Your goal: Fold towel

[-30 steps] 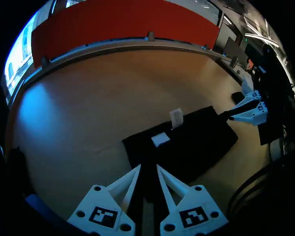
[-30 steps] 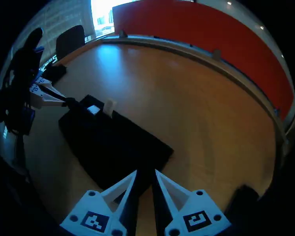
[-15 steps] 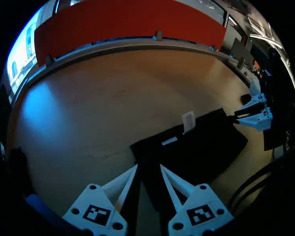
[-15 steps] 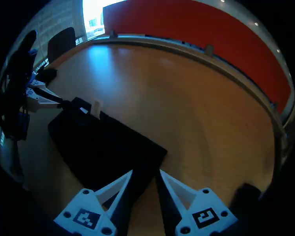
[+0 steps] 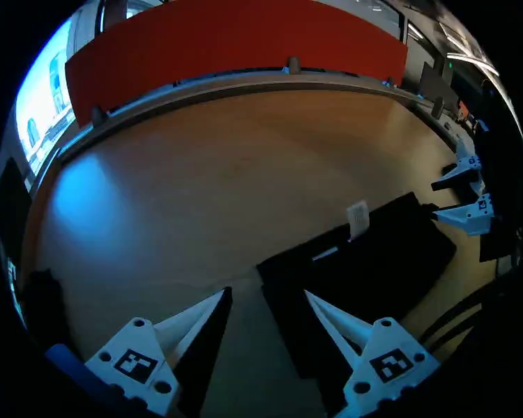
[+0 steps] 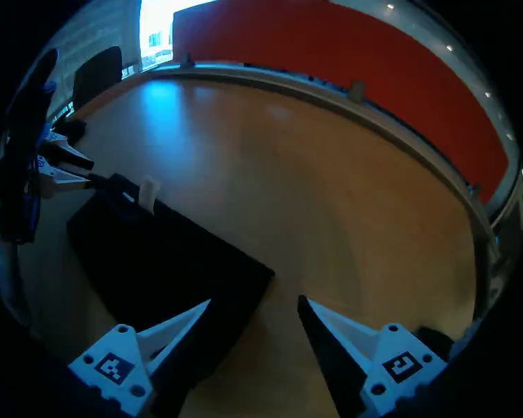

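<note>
A black towel (image 5: 373,258) lies folded flat on the wooden table (image 5: 213,174), with a white tag (image 5: 358,218) sticking up from its far edge. My left gripper (image 5: 265,293) stands open just above the towel's near corner, and its right finger overlaps the cloth. In the right gripper view the same towel (image 6: 150,258) and tag (image 6: 148,193) lie at left. My right gripper (image 6: 253,301) is open over the towel's near corner. Each gripper appears in the other's view at the towel's far end: the right one (image 5: 464,196) and the left one (image 6: 61,167), both with fingers apart.
A red partition (image 5: 226,42) runs along the table's far rim (image 5: 261,76). A dark chair (image 6: 97,73) stands at the table's far left corner by a bright window (image 6: 157,24). Bare wood spreads beyond the towel.
Both grippers were shut on the towel's corners and have now opened and let go. The towel has settled flat, and both grippers have drawn back slightly.
</note>
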